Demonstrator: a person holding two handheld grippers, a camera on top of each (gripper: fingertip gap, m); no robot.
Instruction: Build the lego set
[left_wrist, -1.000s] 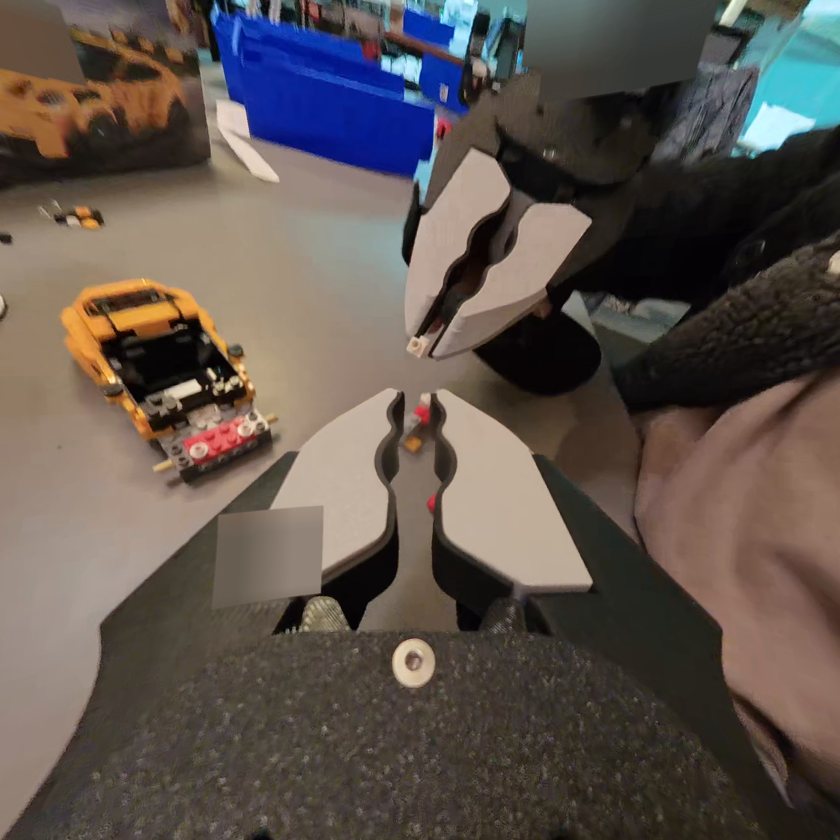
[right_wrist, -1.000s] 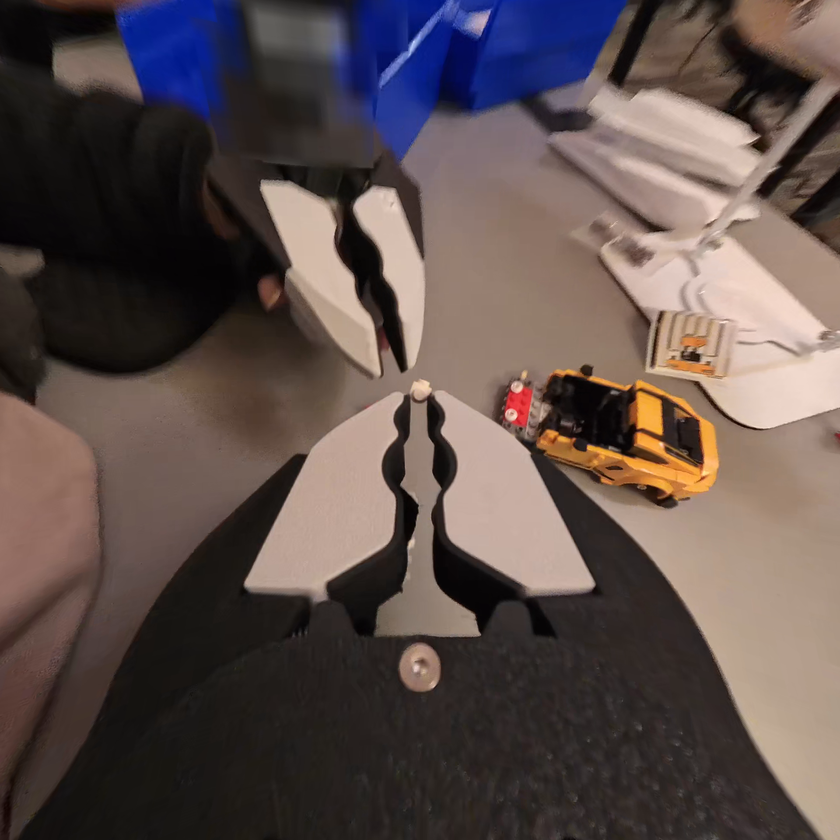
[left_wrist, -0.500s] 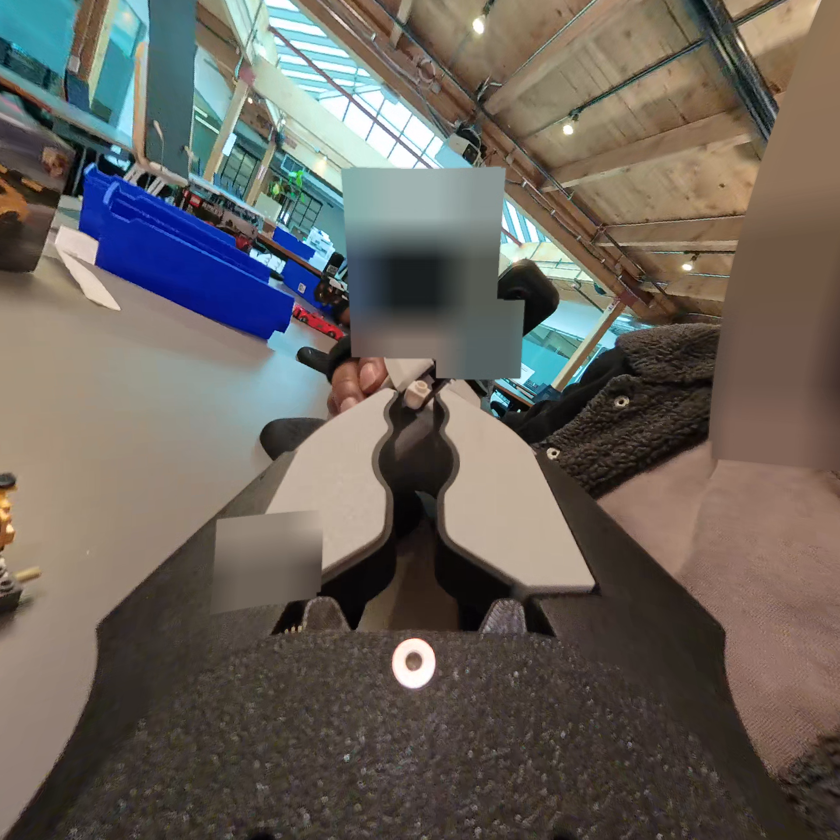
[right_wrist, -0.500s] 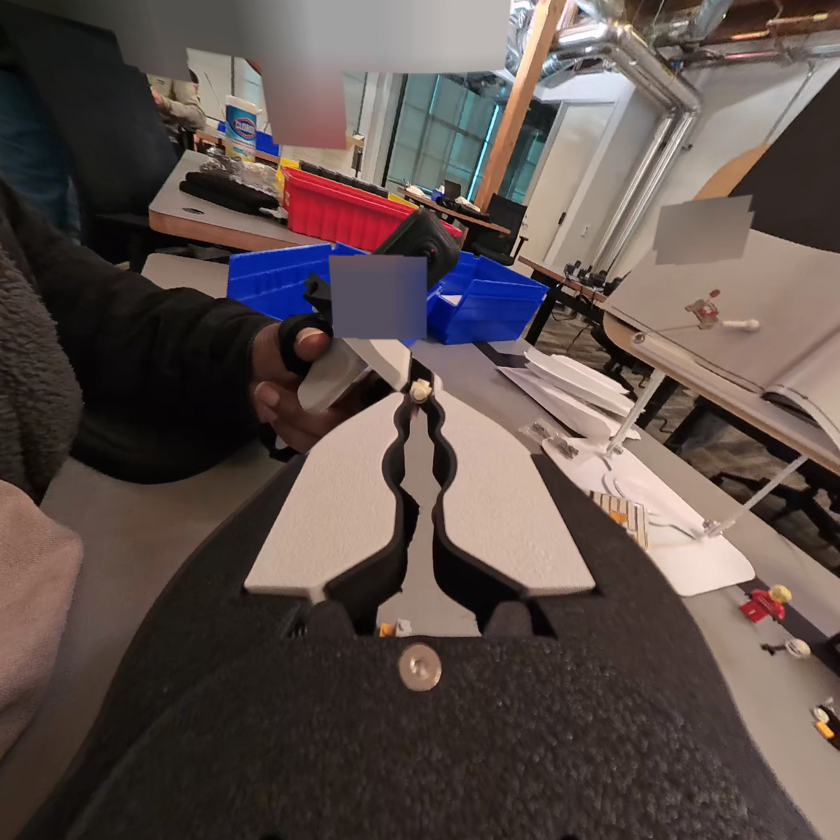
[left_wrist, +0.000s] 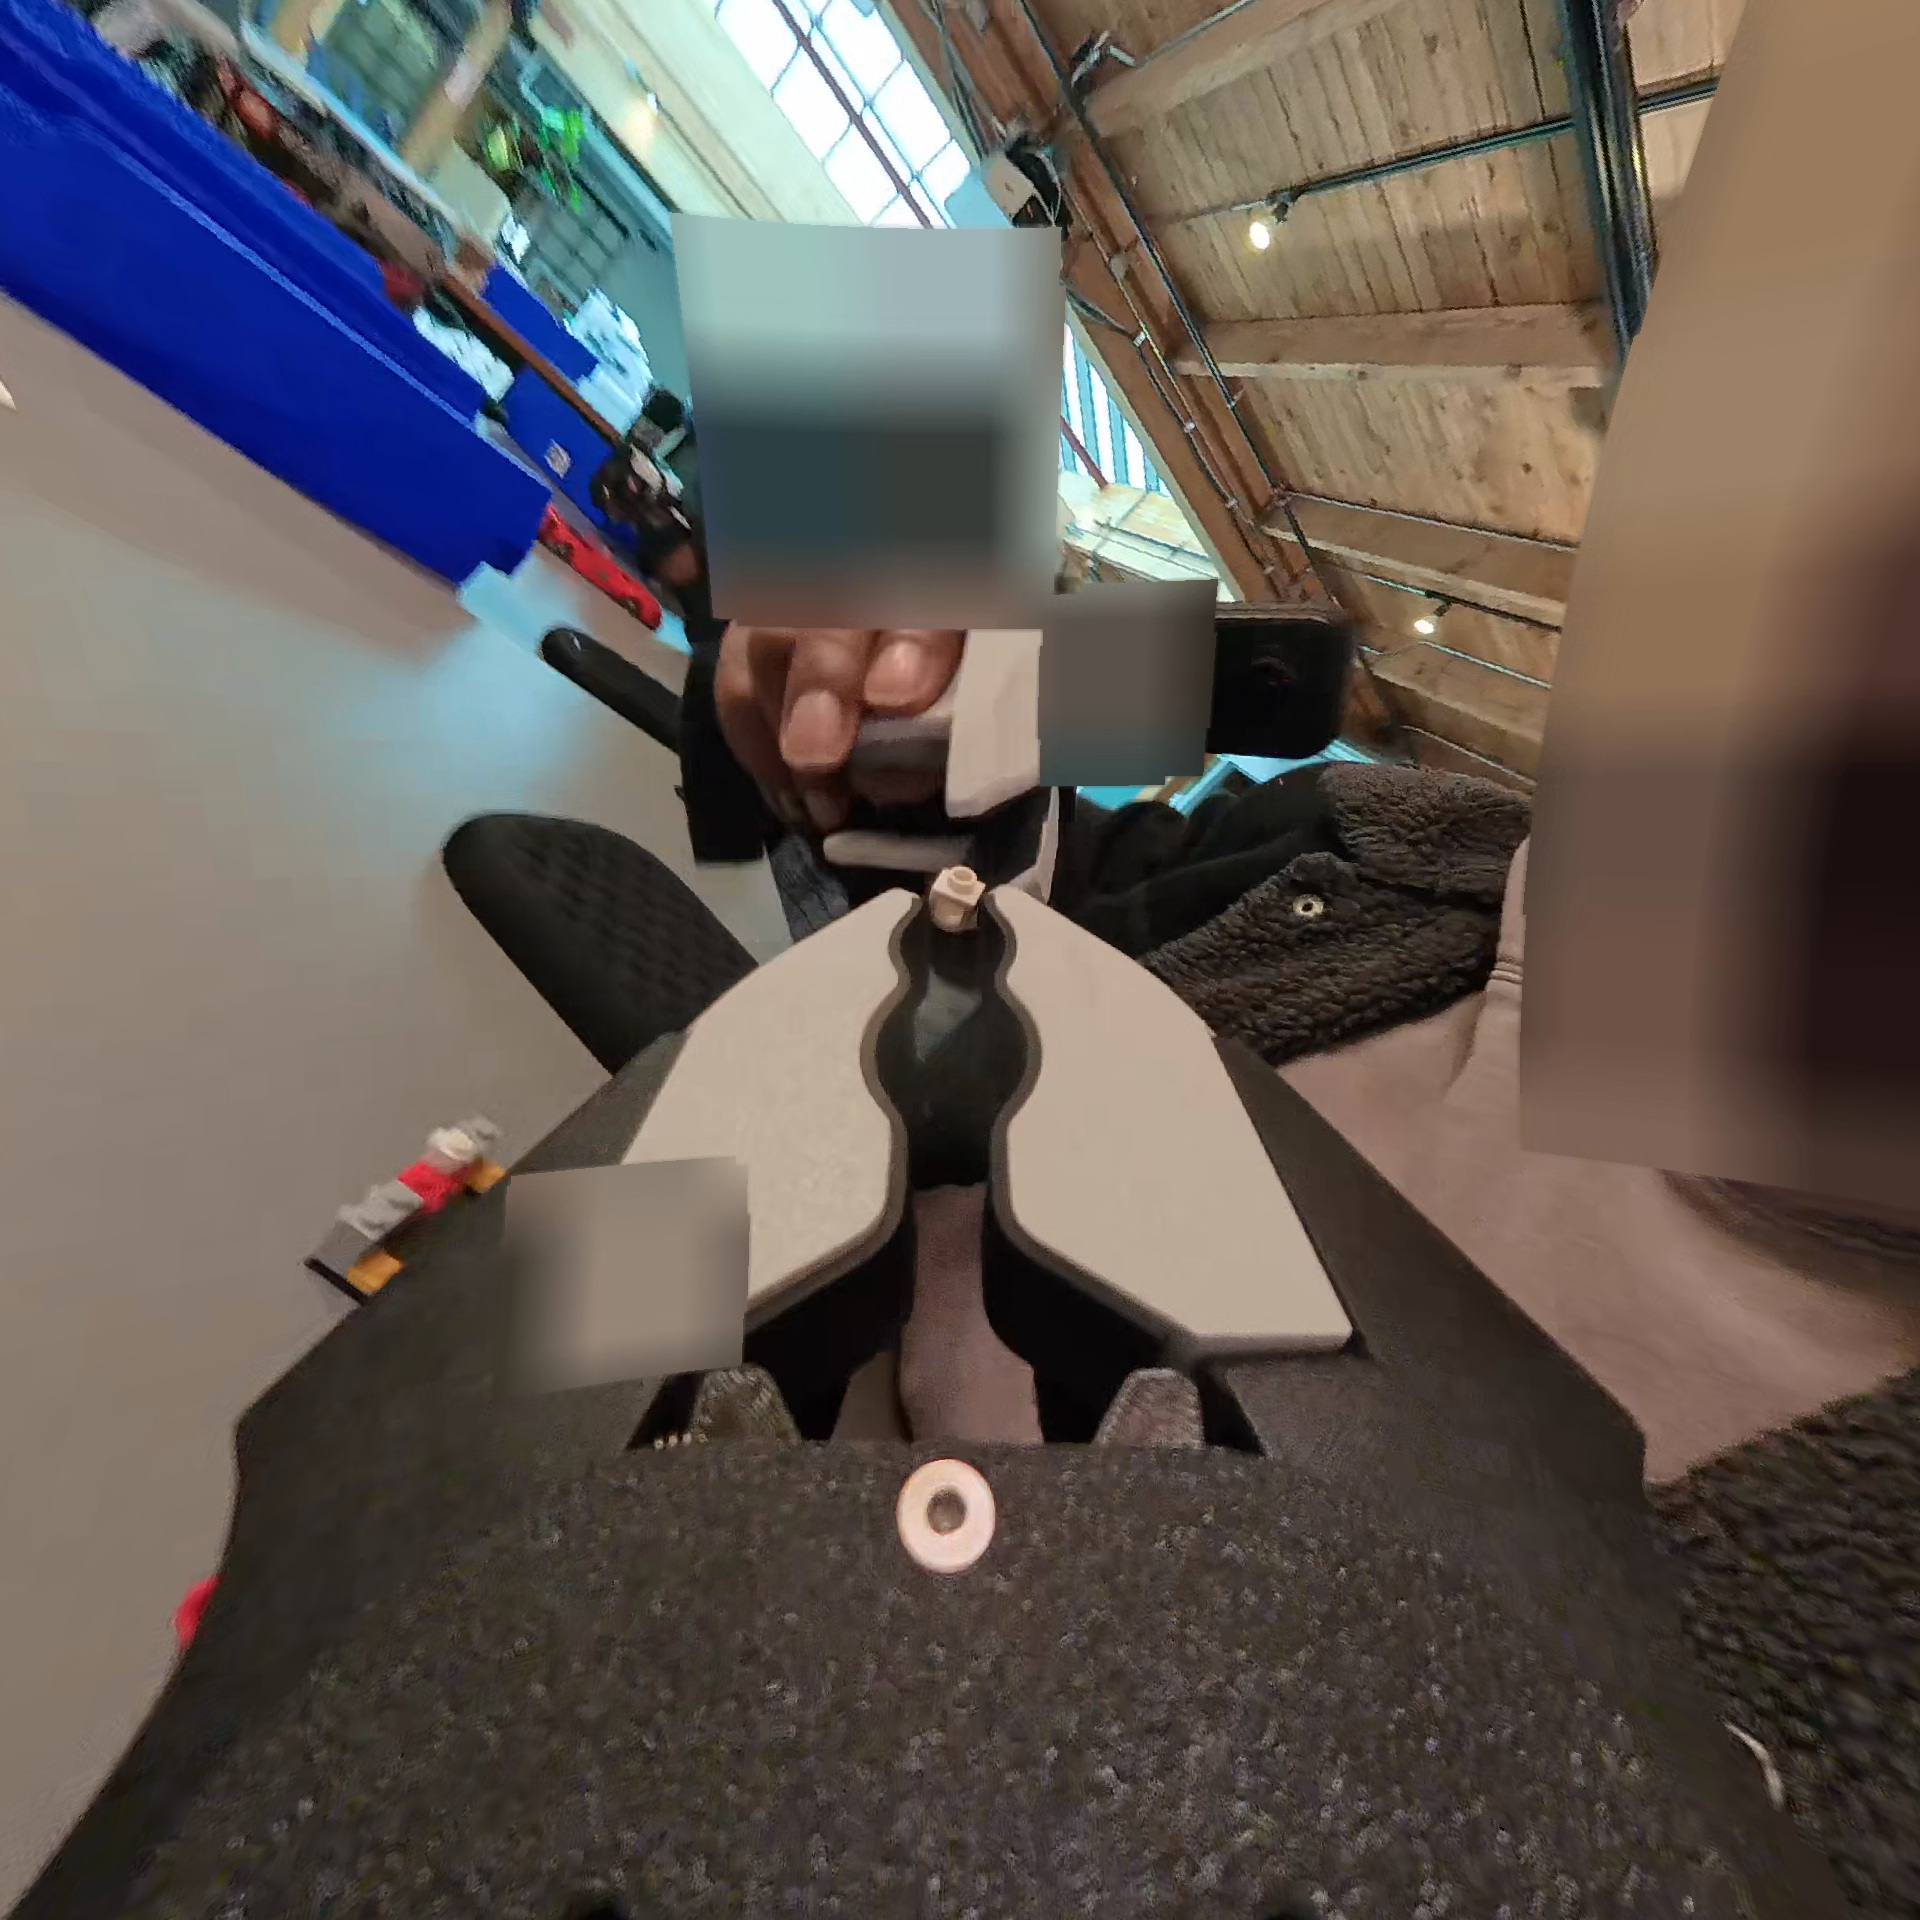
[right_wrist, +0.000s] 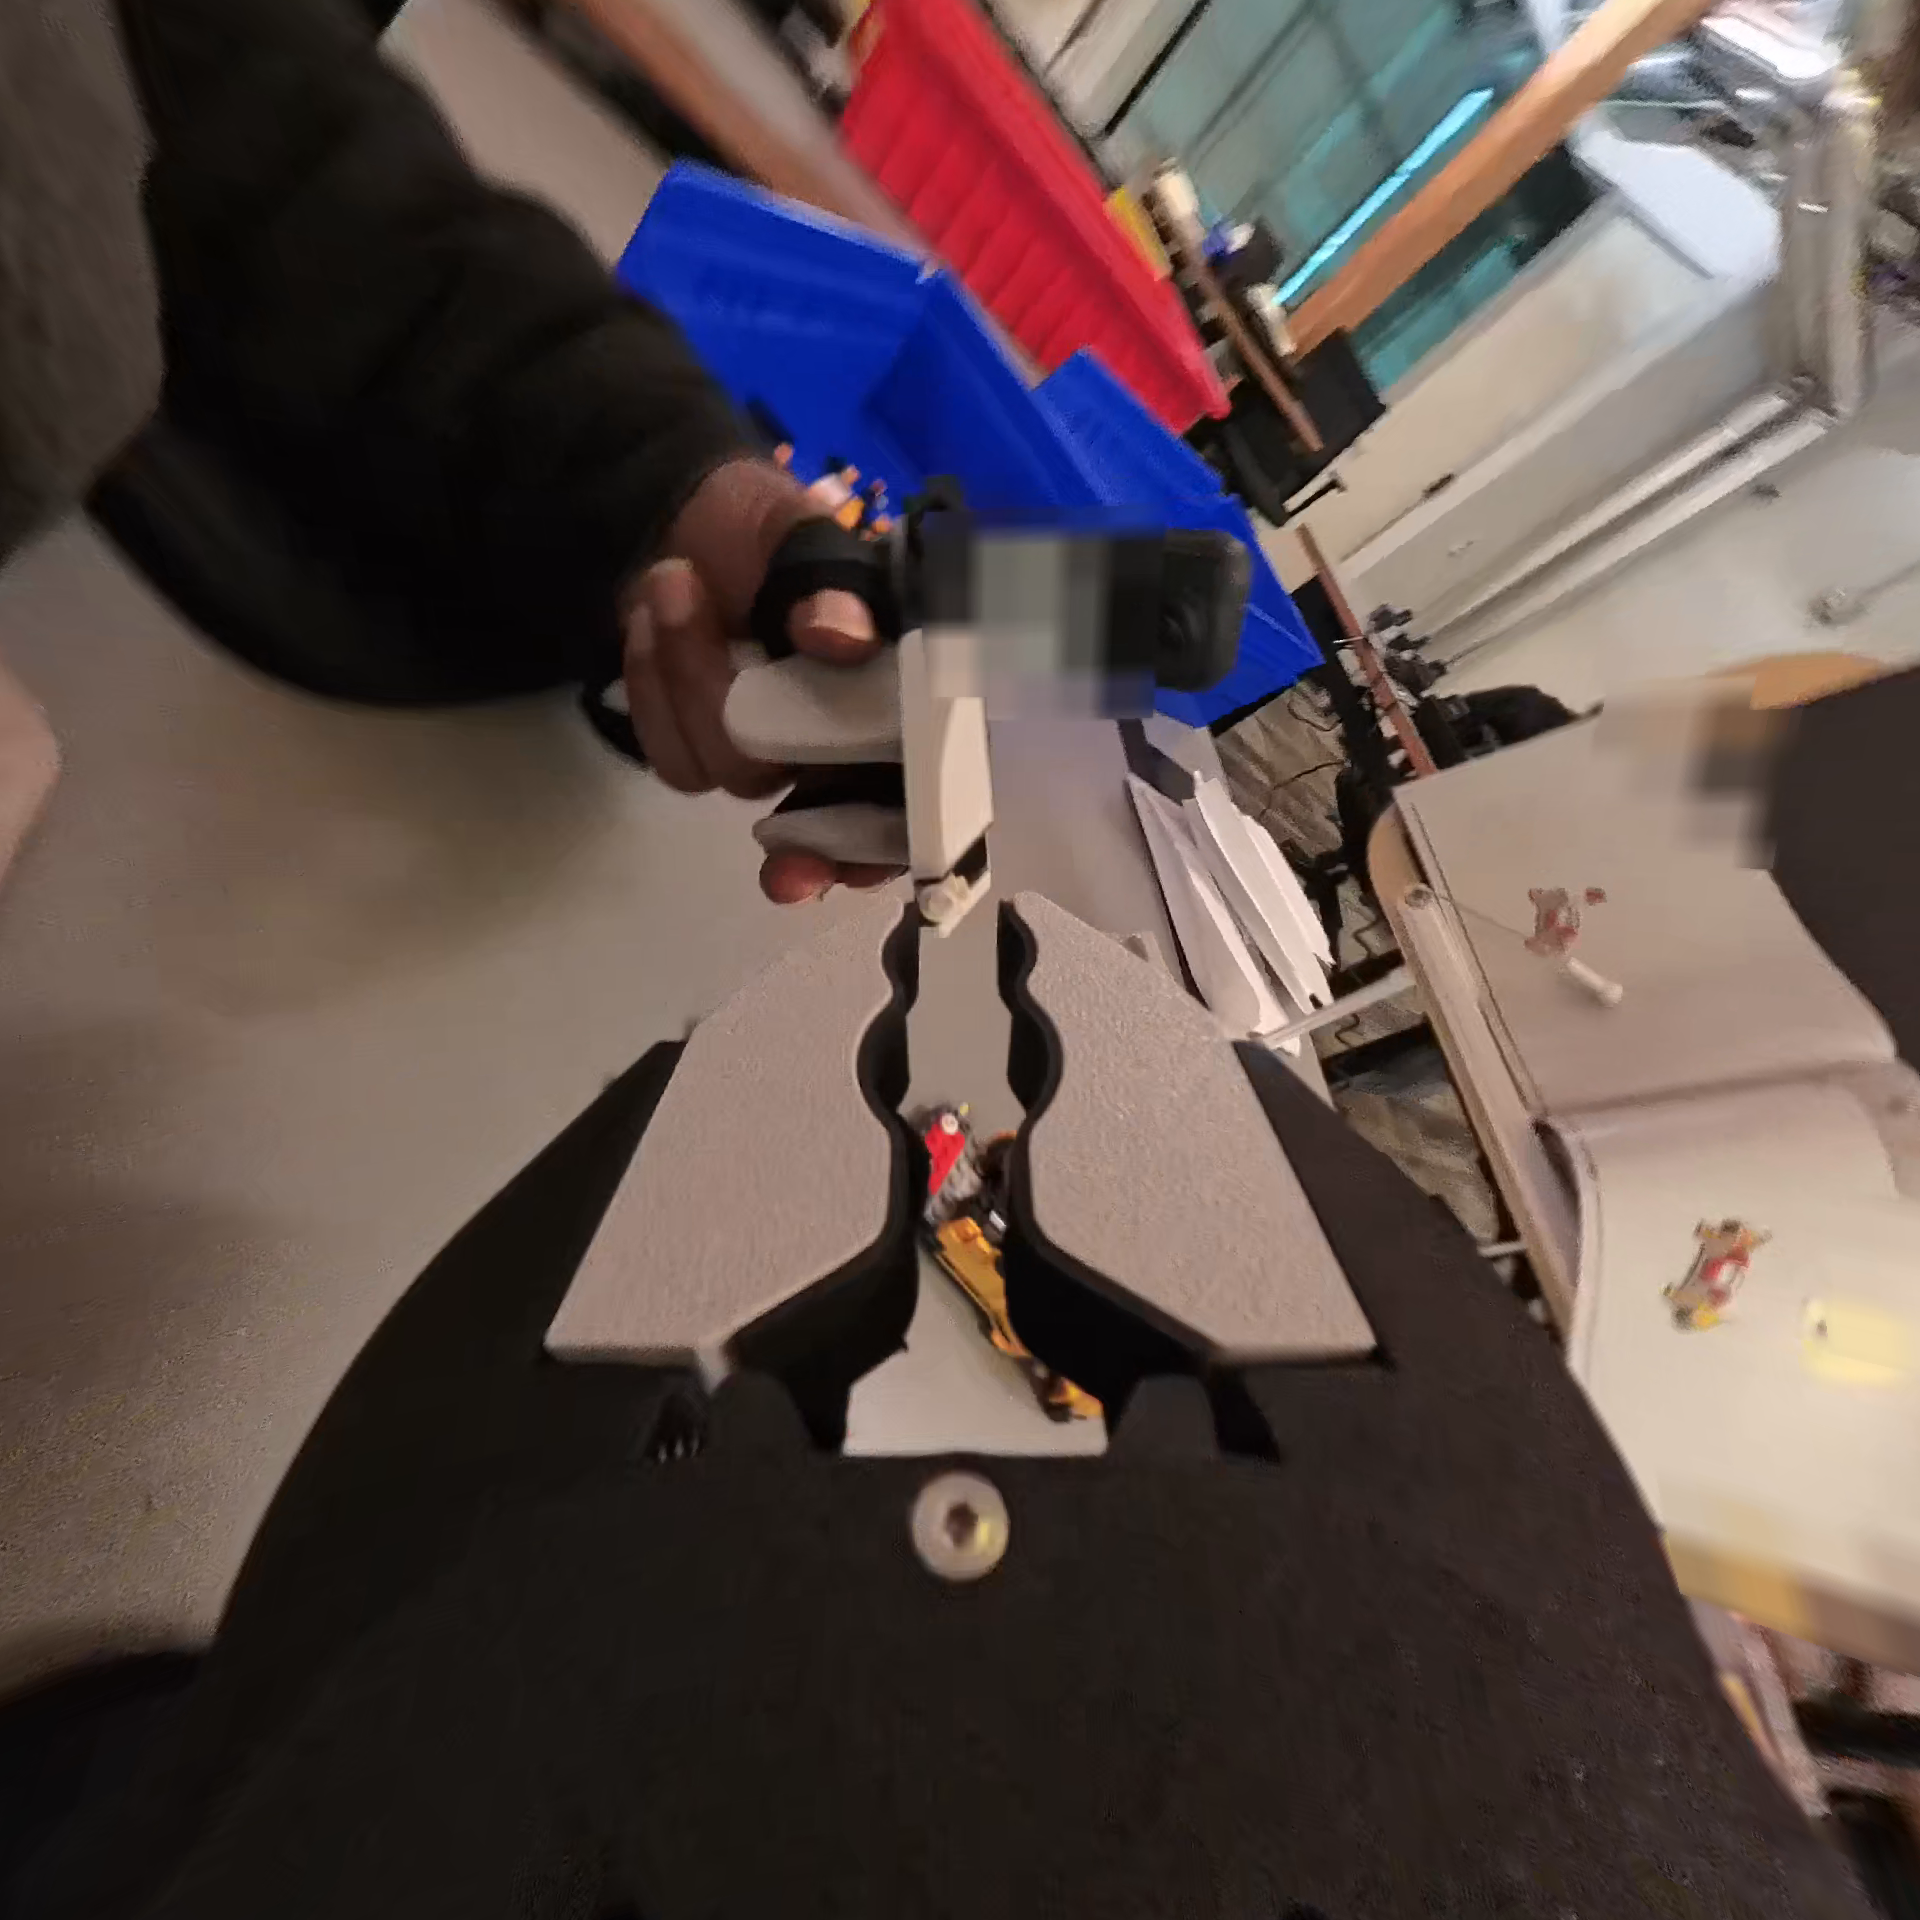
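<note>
1. A grey tabletop (left_wrist: 156, 831) fills the left of the left wrist view, which is tilted and blurred.
2. Blue bins (right_wrist: 831, 312) stand along the far edge of the tabletop, with a red bin (right_wrist: 987, 177) behind them.
3. The left gripper (left_wrist: 954, 904) is raised above the tabletop. Its two grey fingers are pressed together at the tips, pinching a small pale brick.
4. The right gripper (right_wrist: 958, 914) faces it tip to tip. Its fingers stand apart with a clear gap and clamp nothing. A hand (left_wrist: 831, 717) in a dark sleeve holds its handle.
5. An orange lego car (right_wrist: 966, 1247) lies on the tabletop, seen only through the gap between the right gripper's fingers. Its red and grey end points away. I cannot tell which edge it is nearest.
6. A small red and grey brick assembly (left_wrist: 416, 1205) sits on the tabletop just beside the left gripper's black body.
7. The small pale brick (left_wrist: 952, 896) is held in the air in the left gripper's tips, stud outward. In the right wrist view it sits at the mouth of the right gripper's parted fingers.
</note>
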